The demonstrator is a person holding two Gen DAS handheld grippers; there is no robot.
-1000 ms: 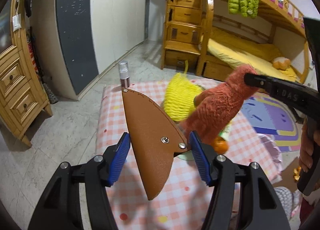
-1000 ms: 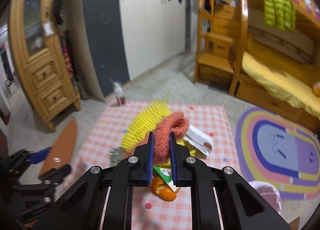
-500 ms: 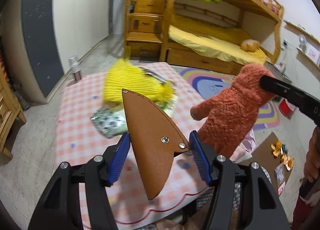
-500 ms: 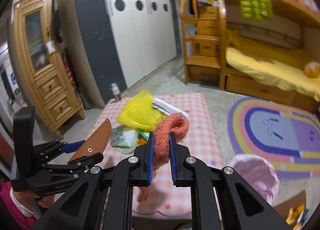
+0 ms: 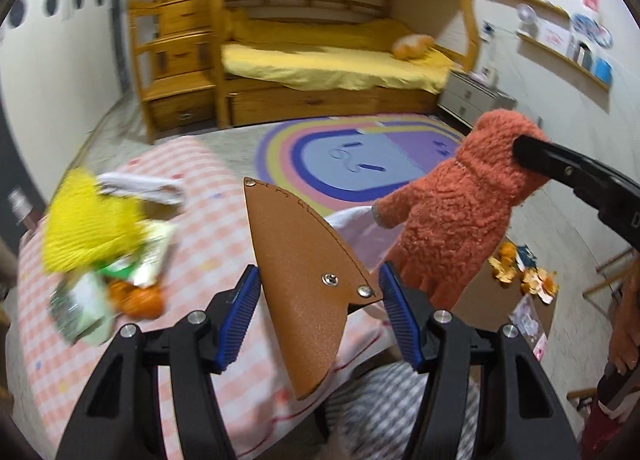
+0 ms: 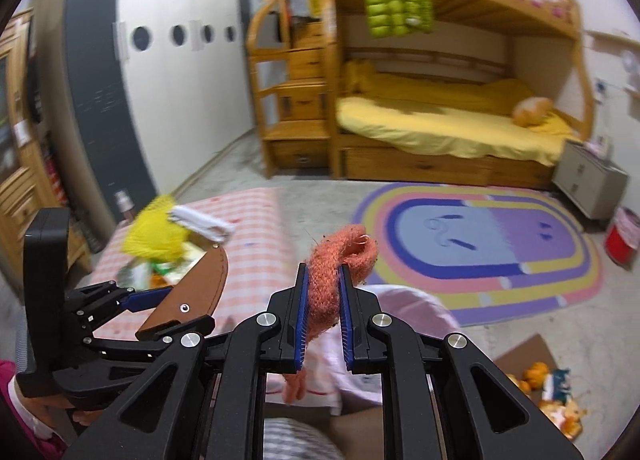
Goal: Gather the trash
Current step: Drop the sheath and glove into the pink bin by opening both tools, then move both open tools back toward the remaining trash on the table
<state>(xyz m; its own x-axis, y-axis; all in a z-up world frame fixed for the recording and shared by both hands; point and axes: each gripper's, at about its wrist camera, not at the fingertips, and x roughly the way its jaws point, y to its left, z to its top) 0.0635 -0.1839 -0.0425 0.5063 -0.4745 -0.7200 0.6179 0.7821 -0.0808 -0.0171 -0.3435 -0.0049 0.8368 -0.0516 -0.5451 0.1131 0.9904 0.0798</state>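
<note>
My left gripper (image 5: pixel 318 292) is shut on a brown leather sheath (image 5: pixel 304 272), held upright above the front edge of the pink checked table (image 5: pixel 200 195). My right gripper (image 6: pixel 323 292) is shut on an orange knitted glove (image 6: pixel 338 264), which hangs down to the right of the sheath in the left wrist view (image 5: pixel 460 215). A pink-lined bin (image 6: pixel 412 312) sits just below and beyond the glove. On the table lie a yellow knit item (image 5: pixel 86 219), wrappers (image 5: pixel 84 300) and orange peel (image 5: pixel 138 298).
A cardboard sheet with orange peels (image 6: pixel 548 384) lies on the floor at the right. A rainbow rug (image 6: pixel 480 244) covers the floor ahead, with a bunk bed (image 6: pixel 448 119) behind it. A small bottle (image 6: pixel 124 201) stands beyond the table.
Both grippers have swung right, away from the table's middle toward its right edge and the bin, still carrying the sheath and the glove.
</note>
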